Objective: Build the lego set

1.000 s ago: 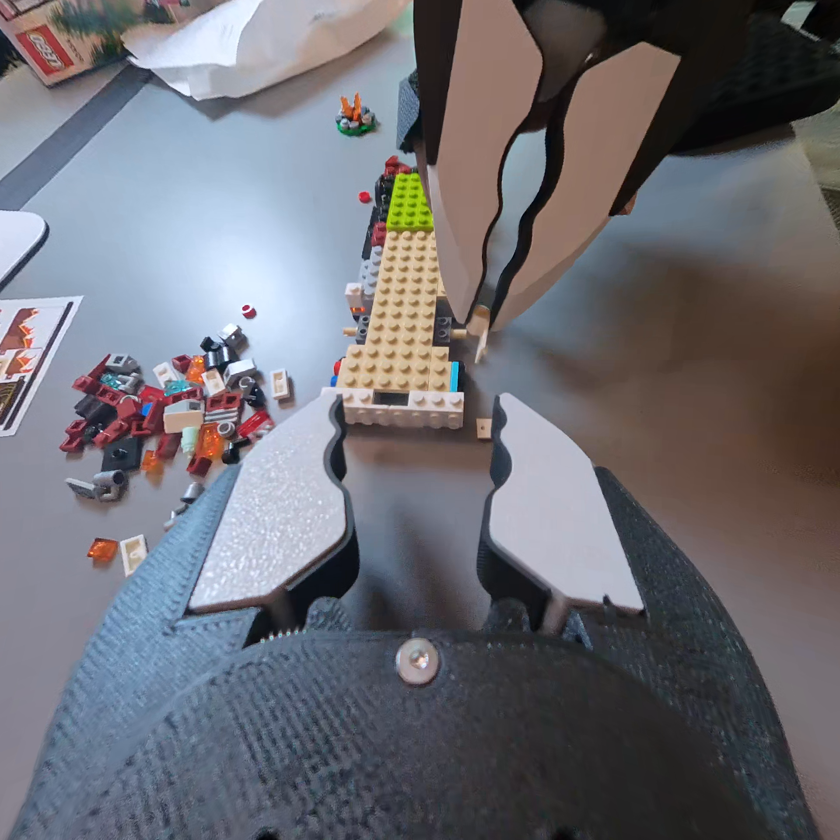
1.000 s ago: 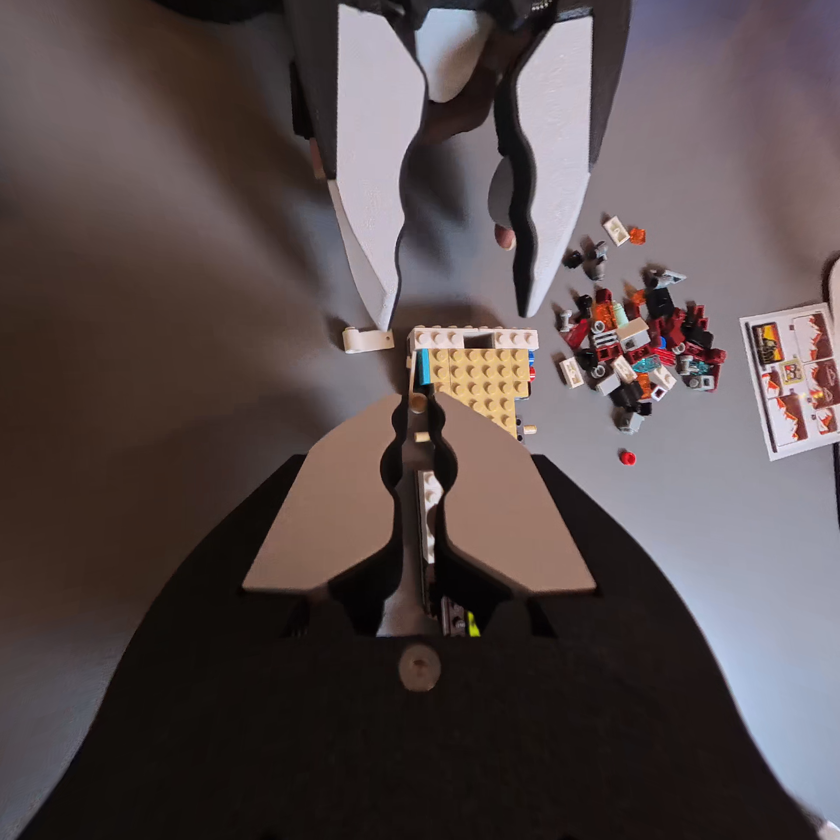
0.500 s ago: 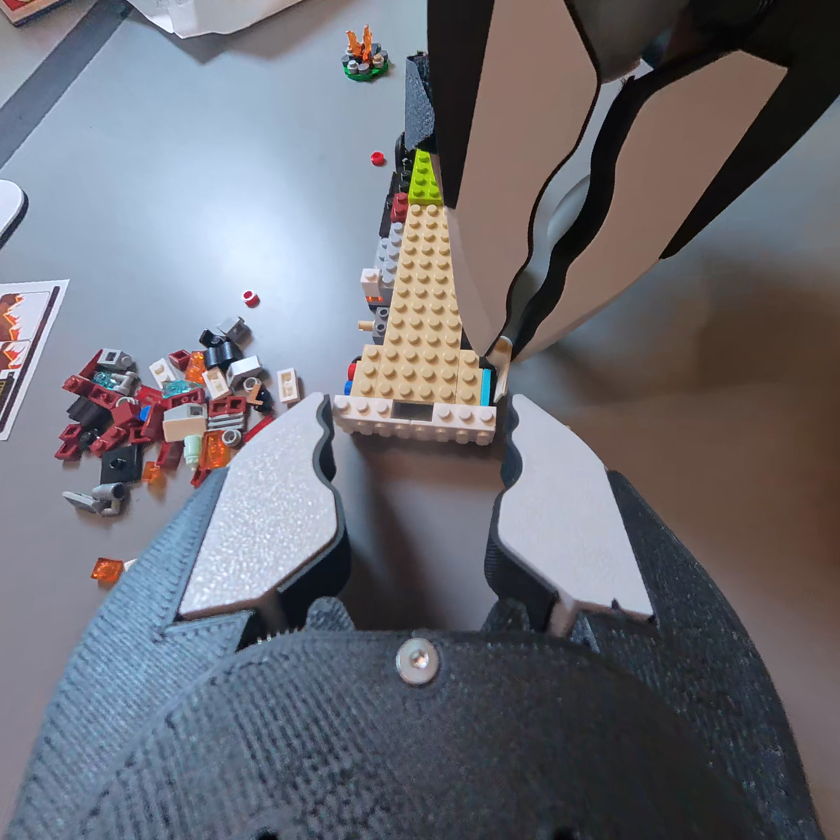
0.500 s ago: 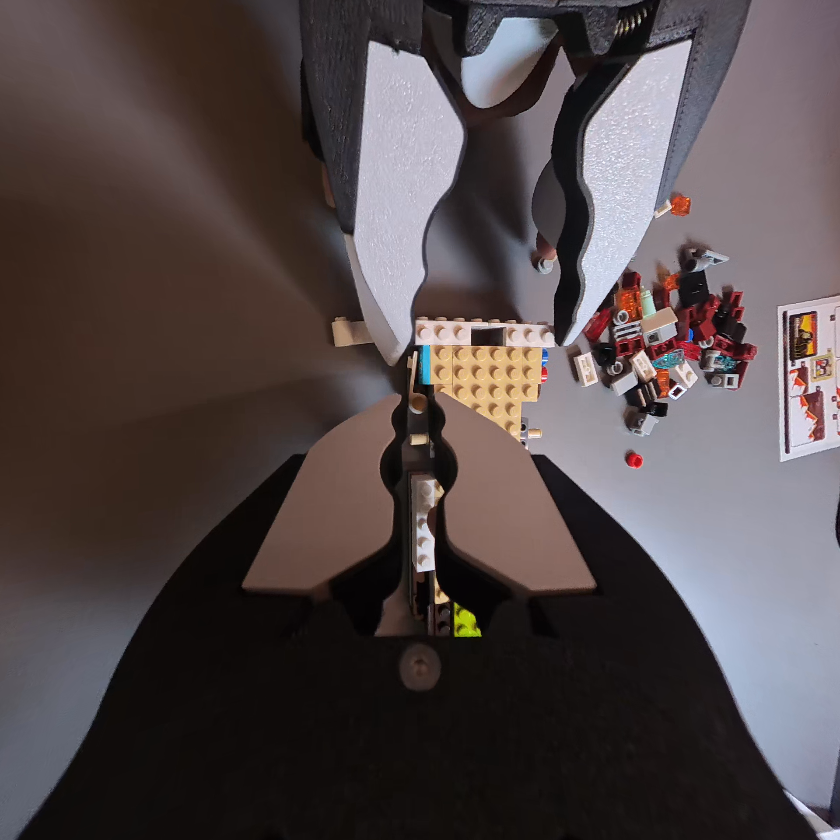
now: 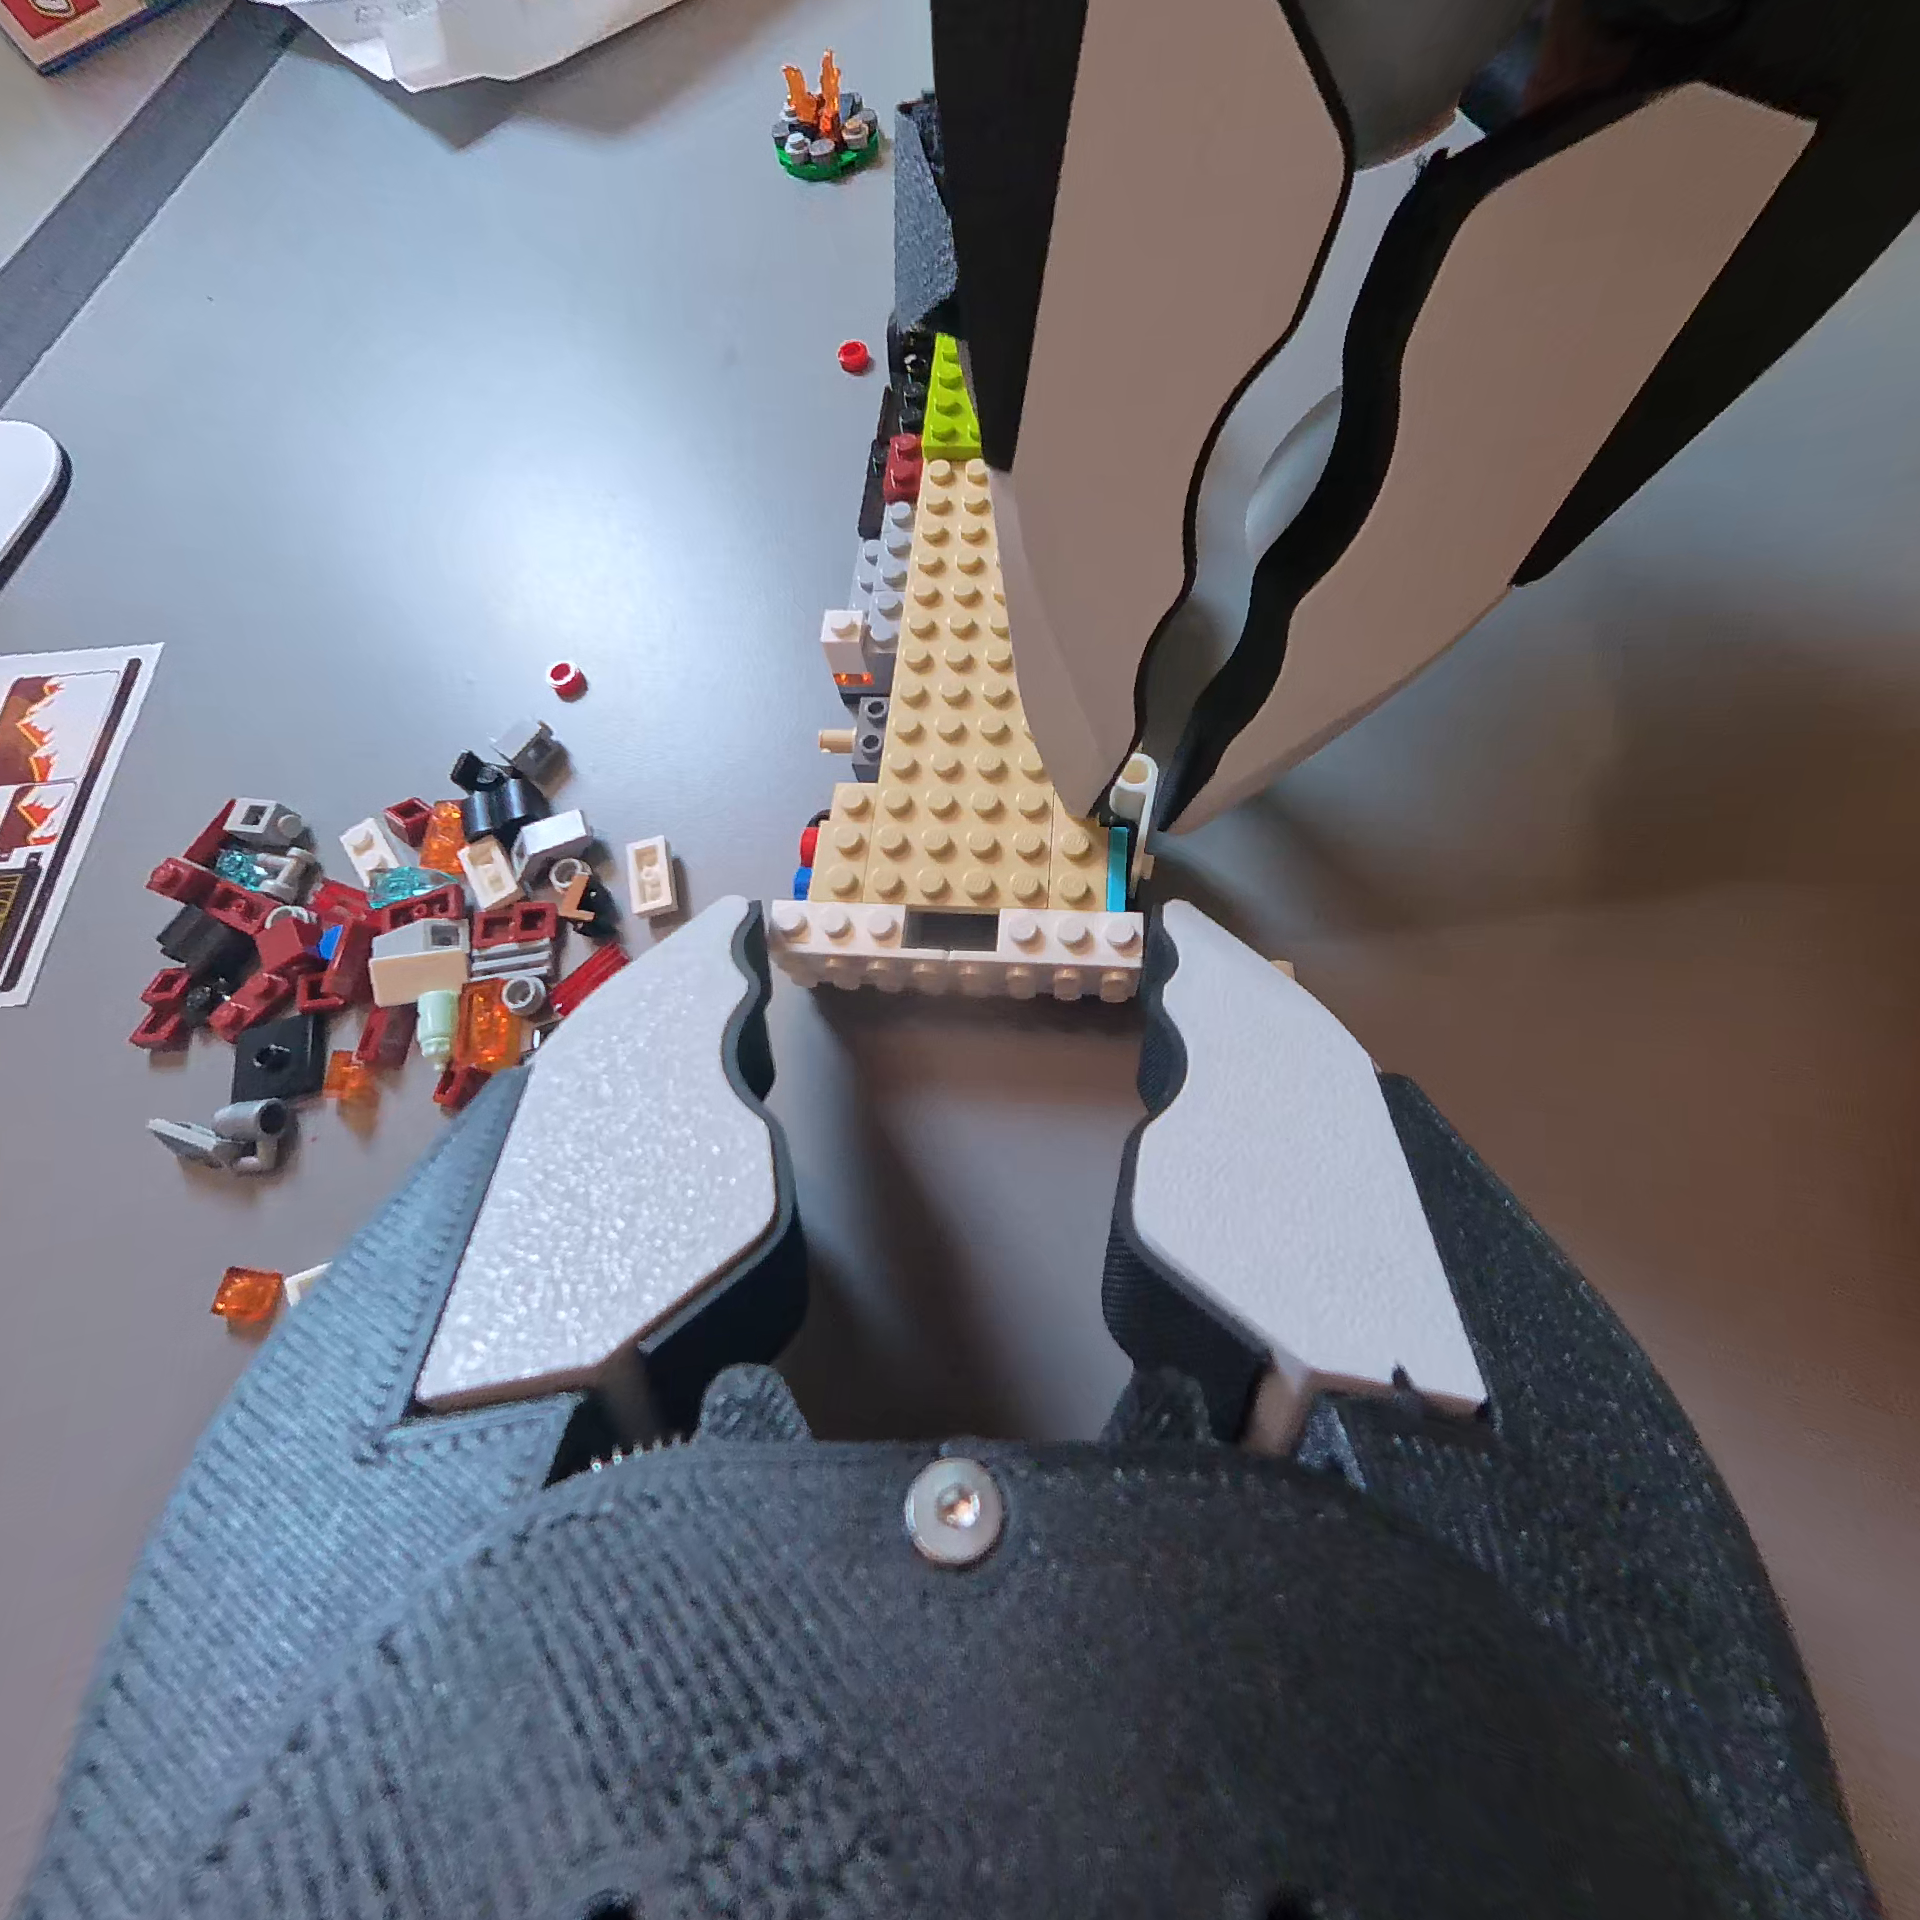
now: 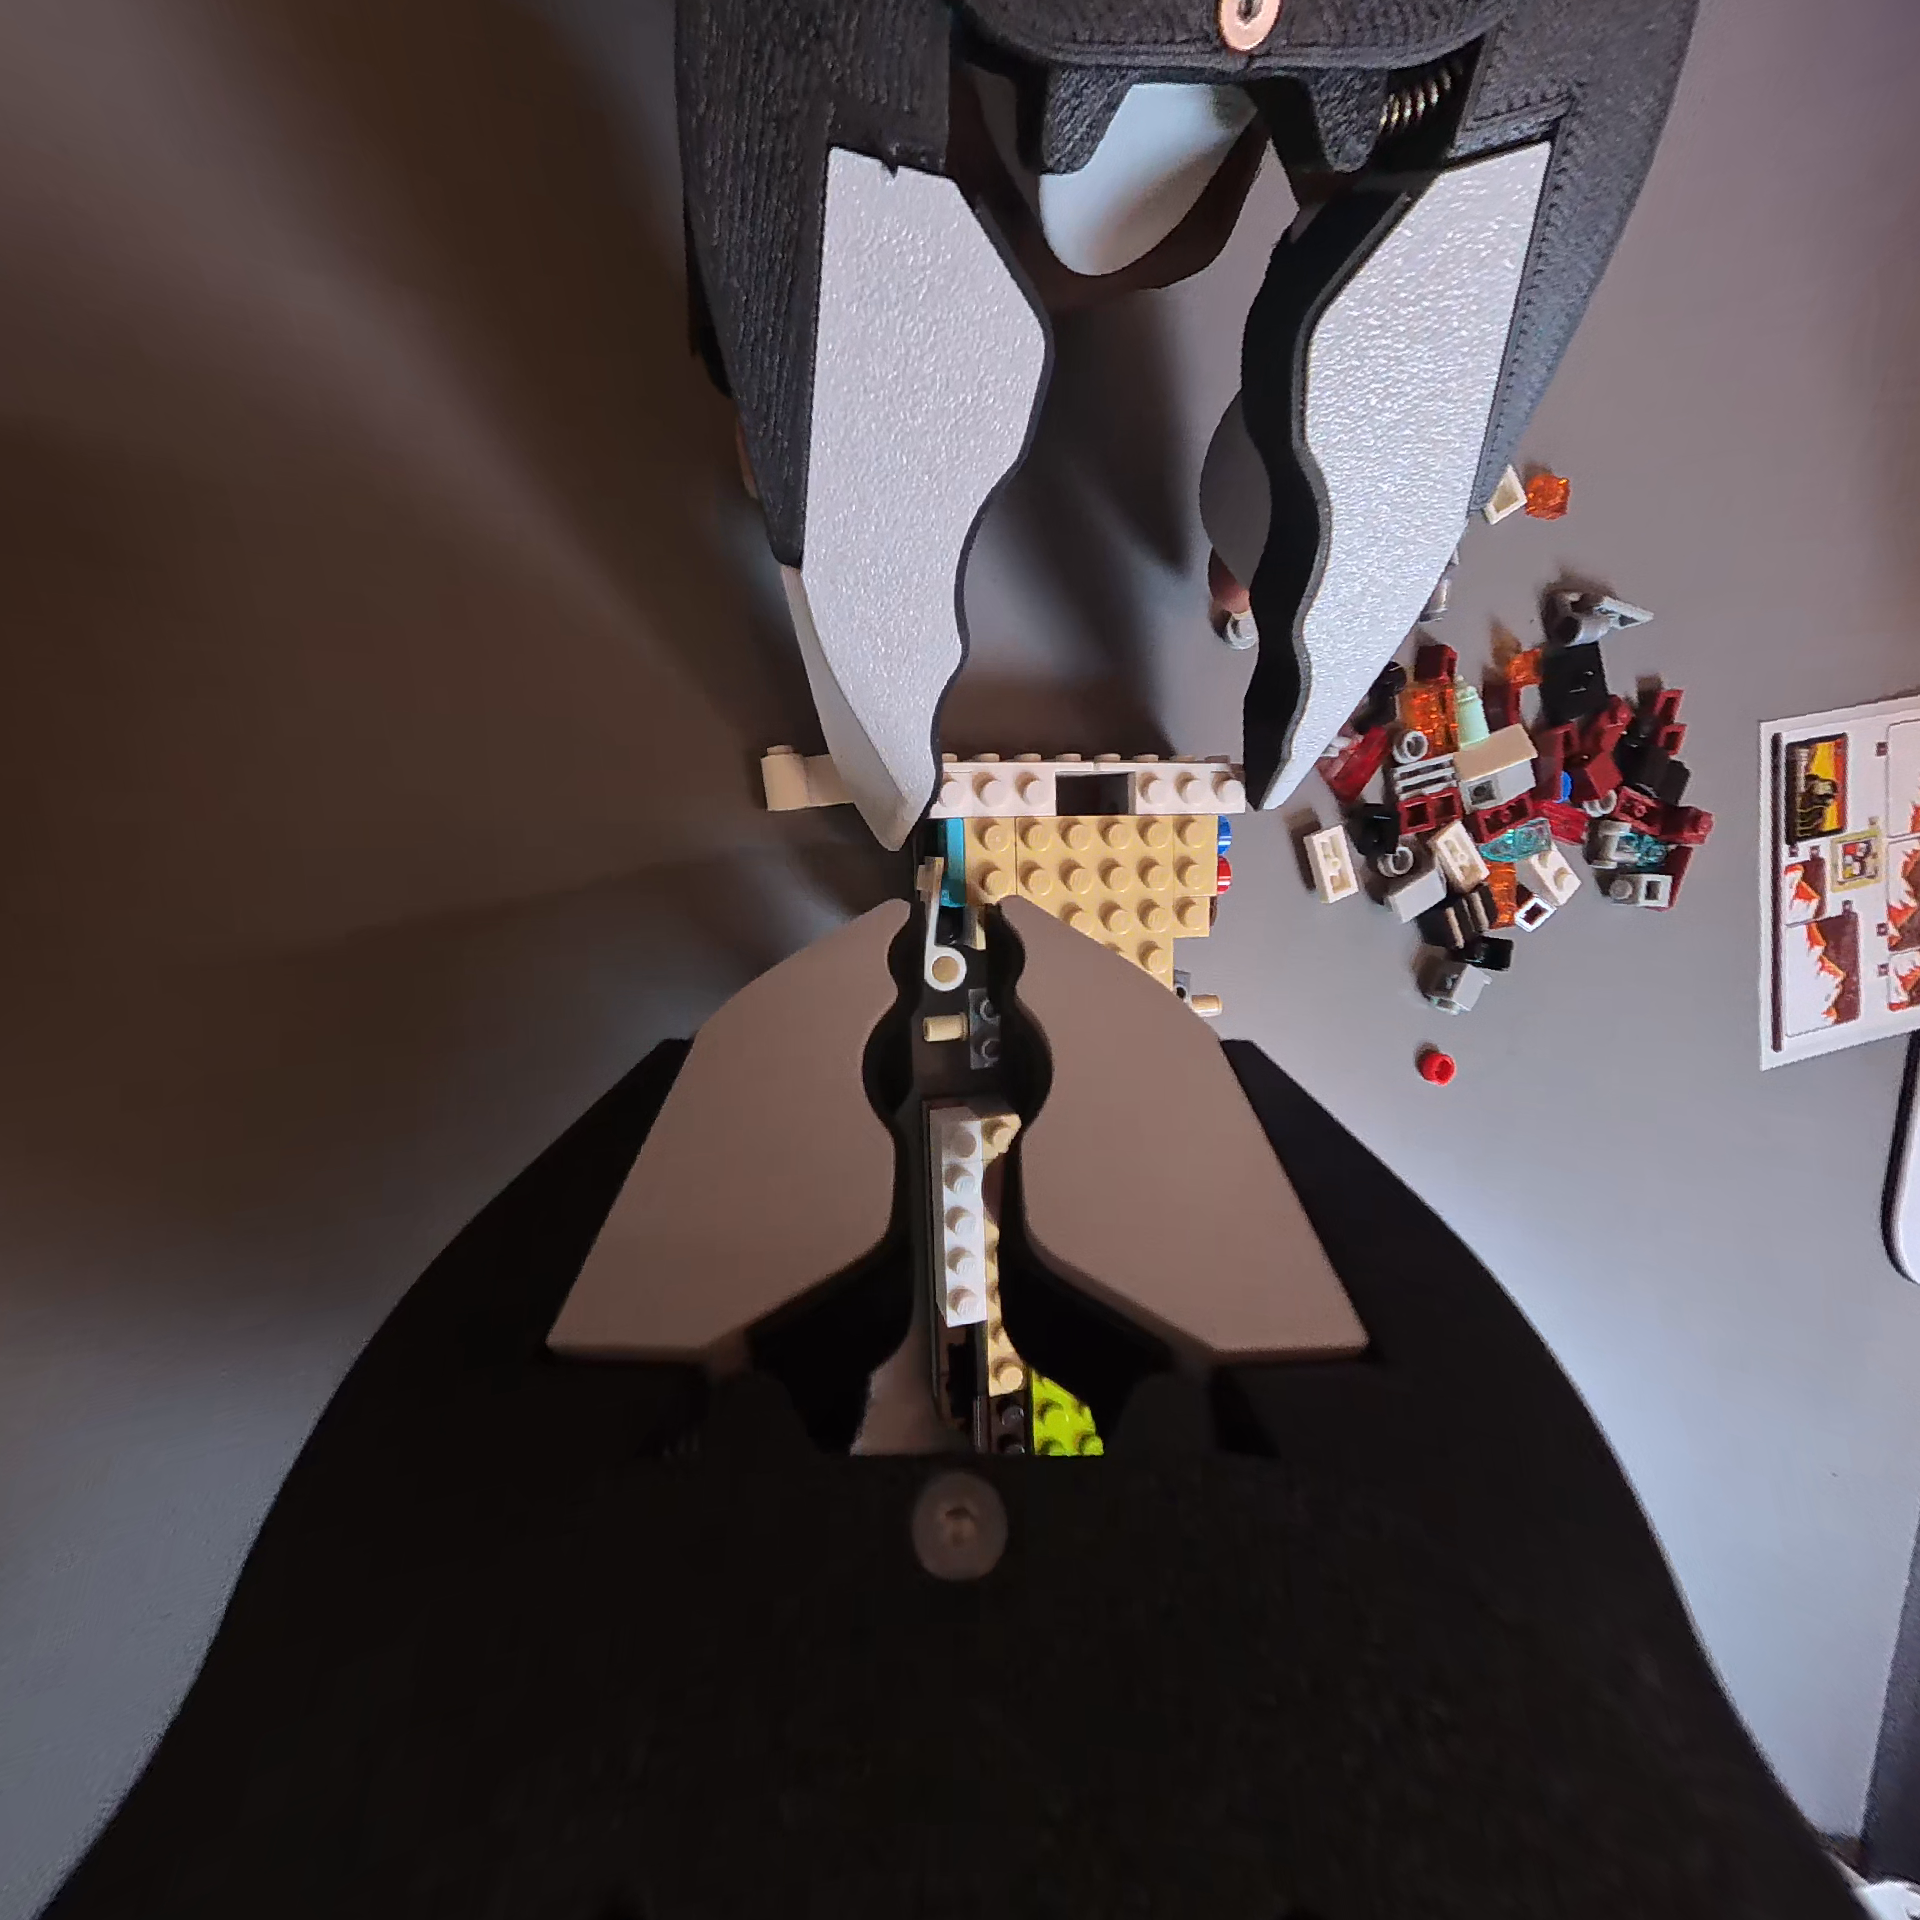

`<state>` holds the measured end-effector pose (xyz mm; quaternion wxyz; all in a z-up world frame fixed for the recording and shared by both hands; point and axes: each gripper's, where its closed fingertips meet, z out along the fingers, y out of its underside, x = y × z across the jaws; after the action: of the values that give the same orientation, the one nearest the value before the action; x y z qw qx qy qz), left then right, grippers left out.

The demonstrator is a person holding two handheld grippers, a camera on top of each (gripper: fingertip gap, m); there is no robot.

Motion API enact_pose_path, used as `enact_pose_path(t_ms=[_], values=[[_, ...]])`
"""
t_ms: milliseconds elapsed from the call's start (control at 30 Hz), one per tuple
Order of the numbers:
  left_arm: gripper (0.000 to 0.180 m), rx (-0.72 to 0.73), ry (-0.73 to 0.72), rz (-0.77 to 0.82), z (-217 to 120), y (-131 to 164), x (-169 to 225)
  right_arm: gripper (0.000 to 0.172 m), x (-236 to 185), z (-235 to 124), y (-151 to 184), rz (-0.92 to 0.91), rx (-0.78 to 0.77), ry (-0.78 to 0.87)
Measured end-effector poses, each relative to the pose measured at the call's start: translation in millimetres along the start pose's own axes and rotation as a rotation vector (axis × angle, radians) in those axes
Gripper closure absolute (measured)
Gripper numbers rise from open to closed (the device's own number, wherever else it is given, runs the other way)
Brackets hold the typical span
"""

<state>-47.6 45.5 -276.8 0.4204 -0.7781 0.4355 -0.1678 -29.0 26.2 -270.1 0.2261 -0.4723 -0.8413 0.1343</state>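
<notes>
Moved: the left gripper (image 5: 956, 940) has come closer to the brick model (image 5: 956, 790); its jaws now sit at both ends of the white end row (image 5: 951, 945).
Left jaws: wide open around that white row. I cannot tell if the pads press on it.
Right jaws: the right gripper (image 6: 951, 914) is nearly closed, pinching a small cream lever piece (image 5: 1135, 790) at the model's side, by a light blue strip (image 5: 1118, 868).
Model: lies on the grey counter (image 5: 416, 416), tan top, green end far away.
Left side: a pile of loose bricks (image 5: 364, 925), then a sticker sheet (image 5: 52, 810).
Far: a tiny campfire build (image 5: 826, 120).
</notes>
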Motion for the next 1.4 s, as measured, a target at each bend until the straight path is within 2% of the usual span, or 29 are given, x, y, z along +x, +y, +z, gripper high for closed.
enact_pose_path(t_ms=[367,867,1400], values=[[0.11,-0.003,0.001,0.002,0,0,1,0.163,1,2,-4,-0.037,0.028,0.035],[0.107,-0.006,0.002,0.006,0,1,2,0.149,7,4,-14,-0.086,0.118,0.085],[0.11,-0.019,-0.007,0.003,0,4,1,0.145,5,5,-13,-0.073,0.151,0.086]])
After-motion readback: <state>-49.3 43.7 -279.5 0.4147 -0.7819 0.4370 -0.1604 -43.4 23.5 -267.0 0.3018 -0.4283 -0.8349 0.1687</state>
